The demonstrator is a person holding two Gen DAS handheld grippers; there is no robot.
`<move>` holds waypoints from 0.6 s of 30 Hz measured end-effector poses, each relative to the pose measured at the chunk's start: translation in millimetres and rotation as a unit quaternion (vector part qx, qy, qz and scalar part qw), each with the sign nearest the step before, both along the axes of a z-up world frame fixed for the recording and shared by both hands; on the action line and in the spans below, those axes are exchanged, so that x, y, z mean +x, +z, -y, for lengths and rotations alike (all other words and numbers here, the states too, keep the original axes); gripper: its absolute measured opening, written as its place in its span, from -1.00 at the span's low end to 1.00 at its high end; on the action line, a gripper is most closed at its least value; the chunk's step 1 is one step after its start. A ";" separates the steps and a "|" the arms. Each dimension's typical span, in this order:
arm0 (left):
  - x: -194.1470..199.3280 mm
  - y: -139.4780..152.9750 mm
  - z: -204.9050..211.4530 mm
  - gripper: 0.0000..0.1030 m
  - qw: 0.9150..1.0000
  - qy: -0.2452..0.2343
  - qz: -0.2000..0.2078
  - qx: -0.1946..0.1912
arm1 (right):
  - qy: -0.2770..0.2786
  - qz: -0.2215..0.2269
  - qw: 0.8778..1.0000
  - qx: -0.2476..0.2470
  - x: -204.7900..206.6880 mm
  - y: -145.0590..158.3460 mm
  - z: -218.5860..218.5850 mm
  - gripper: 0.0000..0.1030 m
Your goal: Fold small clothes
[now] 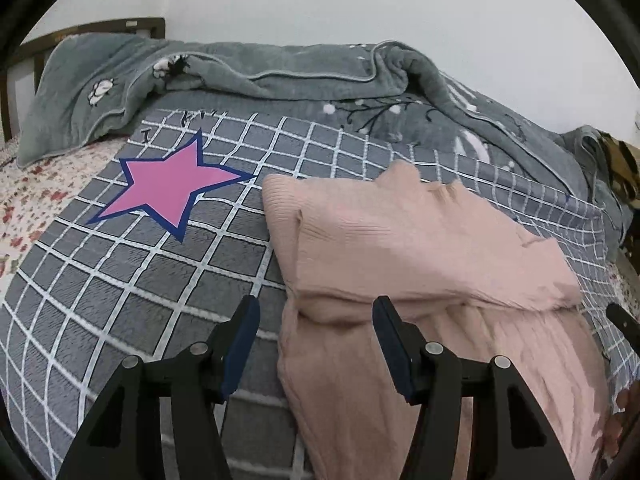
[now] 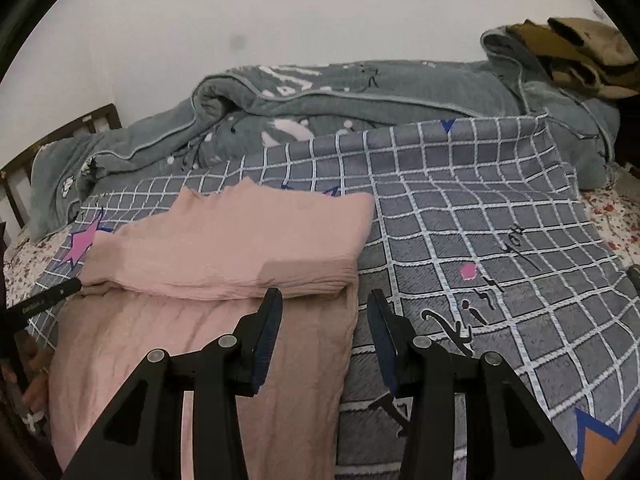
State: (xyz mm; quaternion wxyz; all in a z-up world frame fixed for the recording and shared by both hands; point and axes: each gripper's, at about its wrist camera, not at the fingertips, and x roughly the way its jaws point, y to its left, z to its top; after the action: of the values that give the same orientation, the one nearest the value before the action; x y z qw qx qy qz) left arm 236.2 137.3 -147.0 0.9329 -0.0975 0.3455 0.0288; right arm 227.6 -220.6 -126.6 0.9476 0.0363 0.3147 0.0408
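A pink ribbed knit garment [image 1: 420, 248] lies on the grey checked blanket [image 1: 120, 288], its upper part folded down over the lower part. My left gripper [image 1: 316, 312] is open, its jaws straddling the garment's left edge at the fold. My right gripper [image 2: 324, 304] is open over the garment's [image 2: 240, 240] right edge at the fold, empty. The left gripper's fingertip [image 2: 60, 290] shows at the garment's left end in the right wrist view. The right gripper's tip [image 1: 622, 322] shows at the right edge of the left wrist view.
A grey-green quilt [image 1: 280, 76] is bunched along the wall behind. The checked blanket [image 2: 480, 220] has a pink star [image 1: 176, 184] and lettering. A floral sheet [image 1: 24, 200] shows at the left, a wooden headboard [image 1: 100, 26] behind, and a brown patterned cloth [image 2: 580, 52] at far right.
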 end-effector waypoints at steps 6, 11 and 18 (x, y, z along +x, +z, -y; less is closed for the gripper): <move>-28.6 13.1 10.2 0.10 0.999 -0.008 0.028 0.025 | 0.004 0.001 1.000 -0.016 -23.9 4.4 -9.6 -0.16; -56.9 18.5 11.5 0.10 0.999 -0.018 0.045 0.015 | 0.022 0.005 1.000 0.009 -63.3 1.9 -4.1 -0.16; -100.8 25.2 19.3 0.26 0.996 -0.042 0.074 0.036 | 0.019 0.005 1.000 0.016 -108.4 8.7 5.3 -0.15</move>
State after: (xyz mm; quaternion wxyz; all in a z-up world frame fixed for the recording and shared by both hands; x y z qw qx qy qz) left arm 135.5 118.0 -121.8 0.9591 -0.0510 0.2784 -0.0055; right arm 119.2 -226.0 -117.9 0.9476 0.0456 0.3095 0.0643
